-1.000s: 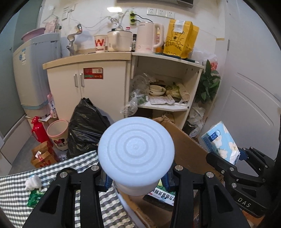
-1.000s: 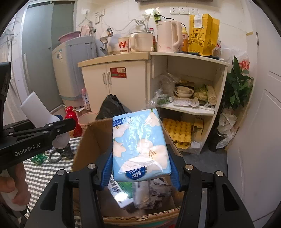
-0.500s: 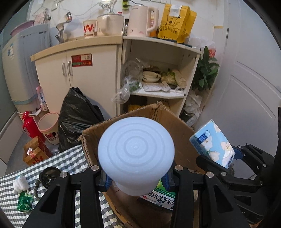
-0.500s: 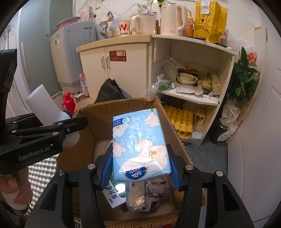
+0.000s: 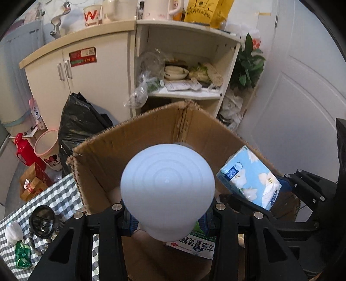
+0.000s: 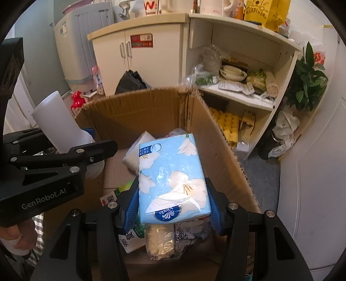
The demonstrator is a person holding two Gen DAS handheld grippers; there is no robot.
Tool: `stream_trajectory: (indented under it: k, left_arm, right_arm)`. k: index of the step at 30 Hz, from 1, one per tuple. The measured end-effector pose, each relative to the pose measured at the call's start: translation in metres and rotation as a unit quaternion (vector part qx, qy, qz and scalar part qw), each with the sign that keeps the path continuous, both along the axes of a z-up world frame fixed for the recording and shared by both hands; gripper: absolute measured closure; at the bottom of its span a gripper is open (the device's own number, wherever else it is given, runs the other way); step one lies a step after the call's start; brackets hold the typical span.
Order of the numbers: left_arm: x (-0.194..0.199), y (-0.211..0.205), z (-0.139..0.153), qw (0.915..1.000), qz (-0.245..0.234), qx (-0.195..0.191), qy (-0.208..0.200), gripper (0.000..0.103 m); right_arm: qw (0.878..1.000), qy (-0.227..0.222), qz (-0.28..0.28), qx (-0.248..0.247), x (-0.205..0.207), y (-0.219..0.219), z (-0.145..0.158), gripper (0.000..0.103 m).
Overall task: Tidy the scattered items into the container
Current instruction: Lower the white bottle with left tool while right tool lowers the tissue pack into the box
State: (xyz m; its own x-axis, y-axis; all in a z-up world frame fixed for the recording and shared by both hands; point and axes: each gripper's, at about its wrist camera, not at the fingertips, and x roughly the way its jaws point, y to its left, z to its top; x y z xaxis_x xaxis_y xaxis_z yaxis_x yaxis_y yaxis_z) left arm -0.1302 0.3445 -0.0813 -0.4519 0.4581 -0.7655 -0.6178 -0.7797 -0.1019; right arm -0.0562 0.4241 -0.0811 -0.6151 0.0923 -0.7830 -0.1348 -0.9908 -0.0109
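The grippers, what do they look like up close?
Both are black frames with two long arms each, dotted with round silver bolts. The right gripper has ridged blue pads inside its jaws, and the left gripper has blue pads too. White letters on the left one's side read GenRobot.AI. No cables or sleeves show.

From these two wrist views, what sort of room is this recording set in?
Most likely a home kitchen or utility corner: an electric kettle on a cream cabinet, bowls and vegetables on an open shelf.
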Motion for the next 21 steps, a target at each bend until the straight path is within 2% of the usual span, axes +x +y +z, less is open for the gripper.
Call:
stream_trajectory:
  k: [6,13,16,18,21]
  left_arm:
    - [-0.005,0.003,-0.013,0.9998,-0.001,-0.016,-0.015,0.059]
    - [-0.007,0.004,-0.015,0.9995,0.003,-0.027,-0.018,0.058]
    - [-0.005,0.003,-0.009,0.9997,0.005,-0.024,-0.008,0.050]
    - [-0.003,0.000,-0.002,0.9998,0.008,-0.019,0.000,0.039]
    - [0.000,-0.005,0.008,0.9998,0.015,-0.010,0.009,0.034]
  right_arm:
    - [1.000,-0.016,-0.001,-0.004,-0.003,0.001,-0.010,0.049]
    - [1.000,-0.010,-0.001,-0.003,-0.002,-0.001,-0.006,0.049]
    - [1.000,0.000,-0.002,-0.002,0.000,-0.003,-0.001,0.049]
    - [1.000,0.011,-0.004,-0.001,0.003,-0.004,0.005,0.049]
    - [1.000,0.029,-0.009,0.001,0.007,-0.004,0.015,0.049]
